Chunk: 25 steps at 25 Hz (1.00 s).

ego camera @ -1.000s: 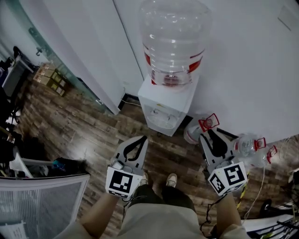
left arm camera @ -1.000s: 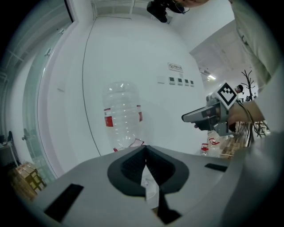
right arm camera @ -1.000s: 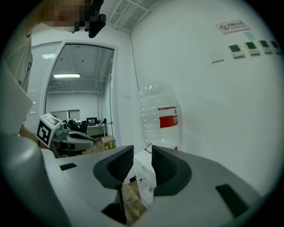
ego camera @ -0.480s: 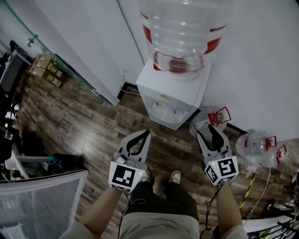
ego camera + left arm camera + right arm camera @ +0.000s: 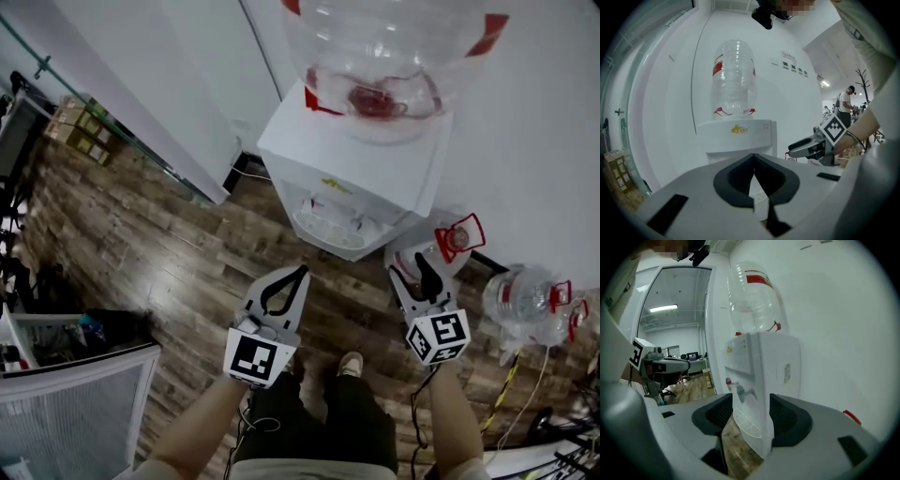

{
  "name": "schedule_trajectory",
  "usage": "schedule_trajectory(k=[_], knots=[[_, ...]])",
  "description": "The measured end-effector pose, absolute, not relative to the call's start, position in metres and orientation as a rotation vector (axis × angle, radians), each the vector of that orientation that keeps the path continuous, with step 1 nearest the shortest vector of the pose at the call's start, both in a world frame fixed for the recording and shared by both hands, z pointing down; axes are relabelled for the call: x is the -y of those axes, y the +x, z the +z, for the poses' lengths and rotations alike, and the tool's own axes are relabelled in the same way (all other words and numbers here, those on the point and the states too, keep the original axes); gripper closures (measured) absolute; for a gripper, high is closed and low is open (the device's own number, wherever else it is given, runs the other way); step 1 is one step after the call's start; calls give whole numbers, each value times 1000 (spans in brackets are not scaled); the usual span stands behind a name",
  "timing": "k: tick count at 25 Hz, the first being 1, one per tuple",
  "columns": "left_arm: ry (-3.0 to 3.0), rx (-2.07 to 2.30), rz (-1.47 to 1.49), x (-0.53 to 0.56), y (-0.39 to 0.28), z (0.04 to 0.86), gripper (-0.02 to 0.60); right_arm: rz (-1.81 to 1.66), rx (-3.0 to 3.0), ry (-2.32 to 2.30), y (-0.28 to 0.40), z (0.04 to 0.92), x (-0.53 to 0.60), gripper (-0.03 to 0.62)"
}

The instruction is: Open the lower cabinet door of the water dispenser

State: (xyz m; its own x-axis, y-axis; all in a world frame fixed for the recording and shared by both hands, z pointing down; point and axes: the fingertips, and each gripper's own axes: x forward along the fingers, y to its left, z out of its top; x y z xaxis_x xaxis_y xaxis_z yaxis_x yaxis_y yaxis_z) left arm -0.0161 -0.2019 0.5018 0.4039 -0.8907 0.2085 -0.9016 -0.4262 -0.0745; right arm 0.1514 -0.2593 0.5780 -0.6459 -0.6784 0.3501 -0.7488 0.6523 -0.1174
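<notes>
Head view looks steeply down on the white water dispenser (image 5: 352, 178), which stands against the white wall at 12 o'clock from both grippers, with a big clear bottle (image 5: 384, 56) upturned on its top and its drip tray (image 5: 328, 225) facing the person. The lower cabinet door lies below that tray on the front face; from above it cannot be seen, and in both gripper views the jaws cover that part of the front. The left gripper (image 5: 298, 274) hangs over the wooden floor (image 5: 141, 234) at about 7 o'clock from the dispenser, apart from it, its fingers closed tip to tip with nothing between them. The right gripper (image 5: 412, 266) sits at about 5 o'clock from the dispenser, also clear of it; its jaws have just been opening and stand well apart, holding nothing, and in the right gripper view the dispenser's front corner and taps (image 5: 740, 391) show through the gap at a distance. Empty bottles (image 5: 530, 300) with red handles lie on the floor at 3 o'clock from the right gripper. The person's shoe (image 5: 352, 363) shows at 6 o'clock between the grippers.
</notes>
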Motion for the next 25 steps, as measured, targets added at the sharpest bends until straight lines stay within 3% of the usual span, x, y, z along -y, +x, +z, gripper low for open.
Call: schedule_trajectory(k=[18, 25], knots=[[2564, 1564, 406, 244, -33, 716, 575, 367, 2533, 1093, 123, 813, 290, 301], [2582, 1556, 397, 257, -34, 765, 575, 568, 2533, 1063, 111, 880, 305, 269]])
